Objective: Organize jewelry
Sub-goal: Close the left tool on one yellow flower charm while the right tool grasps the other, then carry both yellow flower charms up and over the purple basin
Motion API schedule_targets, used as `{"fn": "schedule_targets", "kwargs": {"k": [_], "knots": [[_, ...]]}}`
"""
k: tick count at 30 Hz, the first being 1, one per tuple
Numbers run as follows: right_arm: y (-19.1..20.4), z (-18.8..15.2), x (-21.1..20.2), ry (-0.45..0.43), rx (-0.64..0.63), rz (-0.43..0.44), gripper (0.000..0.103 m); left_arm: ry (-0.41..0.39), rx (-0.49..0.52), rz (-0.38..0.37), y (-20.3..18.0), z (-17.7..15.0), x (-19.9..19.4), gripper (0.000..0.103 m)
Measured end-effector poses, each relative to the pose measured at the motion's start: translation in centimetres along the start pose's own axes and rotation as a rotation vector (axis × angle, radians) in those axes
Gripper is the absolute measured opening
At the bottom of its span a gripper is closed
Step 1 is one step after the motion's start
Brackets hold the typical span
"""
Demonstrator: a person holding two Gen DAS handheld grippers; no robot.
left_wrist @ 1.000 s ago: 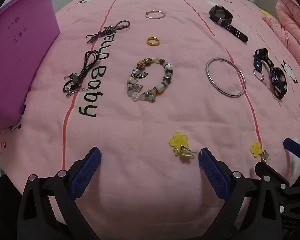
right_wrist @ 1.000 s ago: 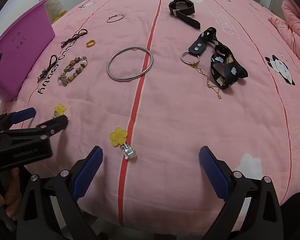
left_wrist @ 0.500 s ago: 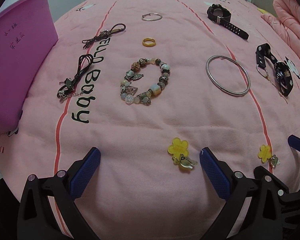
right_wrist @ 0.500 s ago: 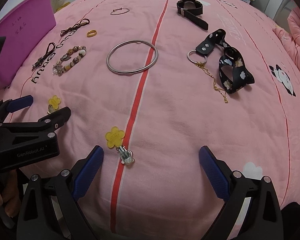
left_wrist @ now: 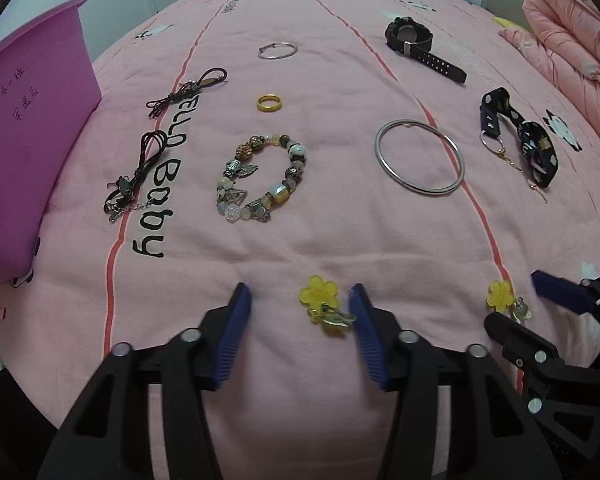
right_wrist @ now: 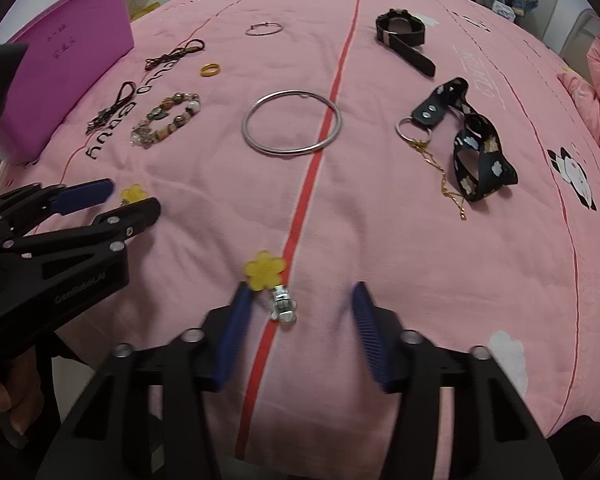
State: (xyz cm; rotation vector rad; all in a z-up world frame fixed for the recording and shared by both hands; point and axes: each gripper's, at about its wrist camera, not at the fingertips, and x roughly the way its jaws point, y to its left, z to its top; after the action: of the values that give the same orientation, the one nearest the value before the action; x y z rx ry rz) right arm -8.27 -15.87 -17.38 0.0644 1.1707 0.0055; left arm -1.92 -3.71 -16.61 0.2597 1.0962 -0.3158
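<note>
Two yellow flower earrings are counted on the bed (left_wrist: pixel 340 220). The left earring (left_wrist: pixel 320 300) lies between the parted fingers of the left gripper (left_wrist: pixel 298 334), at 1 o'clock; the right earring (right_wrist: pixel 266 274) lies inside the parted right gripper (right_wrist: pixel 300 332), at 11 o'clock. Neither is gripped. Each should be centred before closing, so that the clip is pinched, not fabric. Also counted: one beaded bracelet (left_wrist: pixel 260 178), one large bangle (left_wrist: pixel 419 156), one gold ring (left_wrist: pixel 269 102), one watch (left_wrist: pixel 416 46).
</note>
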Motion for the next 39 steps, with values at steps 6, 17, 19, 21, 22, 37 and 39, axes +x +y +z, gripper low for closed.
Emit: {"fn": "schedule_targets", "kwargs": {"k": [6,17,19,21,22,37,39], "knots": [[-0.2,0.1,-0.6,-0.005,0.015,0.029,0.017,-0.015,-0.063,-0.06,1.5,0.2,-0.7,0.019],[-1.3,0.2,-2.5,-0.021,0.093,0.11,0.017,-0.049,-0.11,-0.083,3.0,0.8,-3.0,0.019],[-1.3,0.6,-3.3,-0.037,0.094,0.116,0.017,-0.062,-0.118,-0.084,3.4,1.1,-3.8,0.019],[-1.3,0.9,-4.1,-0.052,0.096,0.123,0.017,-0.074,-0.121,-0.081,3.6,1.5,-4.7,0.019],[-1.3,1.1,-4.7,-0.062,0.097,0.128,0.017,-0.074,-0.117,-0.067,3.7,1.7,-5.1,0.019],[5.0,11.5,-14.0,-0.263,-0.037,0.26,0.017,-0.289,-0.216,-0.084,10.1,6.4,-16.4,0.019],[6.8,13.6,-14.9,-0.287,-0.067,0.294,0.017,-0.317,-0.235,-0.048,11.9,7.3,-18.0,0.019]]}}
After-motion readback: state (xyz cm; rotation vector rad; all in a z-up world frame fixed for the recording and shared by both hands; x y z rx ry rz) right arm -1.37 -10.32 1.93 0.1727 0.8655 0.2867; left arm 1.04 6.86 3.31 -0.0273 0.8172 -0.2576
